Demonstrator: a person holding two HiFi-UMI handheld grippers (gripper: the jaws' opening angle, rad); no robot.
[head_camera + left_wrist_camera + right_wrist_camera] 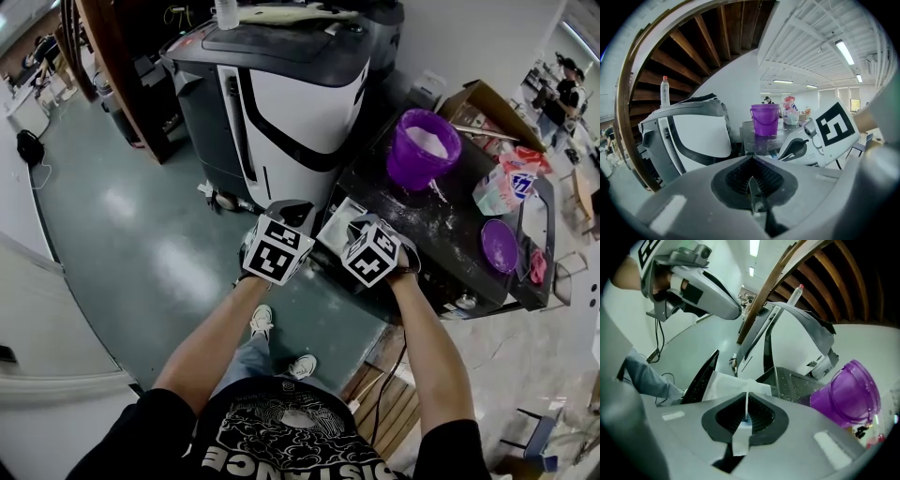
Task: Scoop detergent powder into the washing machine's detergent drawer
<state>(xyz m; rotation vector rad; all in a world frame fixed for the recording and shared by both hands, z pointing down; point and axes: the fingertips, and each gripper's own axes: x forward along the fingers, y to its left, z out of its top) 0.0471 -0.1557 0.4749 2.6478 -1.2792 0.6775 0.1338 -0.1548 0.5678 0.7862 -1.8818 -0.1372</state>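
Powder for this job sits in the purple bucket, which stands upright on the dark worktop, ahead of both your tools and off to the right. The detergent drawer is far closer. It is the pale open tray jutting from the worktop's near-left side, and it lies between your 2 grippers, just beyond their tips. As far as the head view lets me judge, its long axis runs out from the cabinet toward you and to the left.

Your right gripper has its jaws pressed together with only a thin pale seam between them, and I see no scoop held there. In its own view the drawer lies straight ahead past the tips, and the bucket sits to the right. Your left gripper is likewise clenched on nothing, with the bucket well ahead of it.

Scooping looks not yet begun, and I cannot pick out a scoop in any view. Your right gripper is the nearer 1 to the bucket, so it seems the natural one to reach. From the bucket, the way back to the drawer runs toward you and leftward, across a worktop dusted with loose powder.
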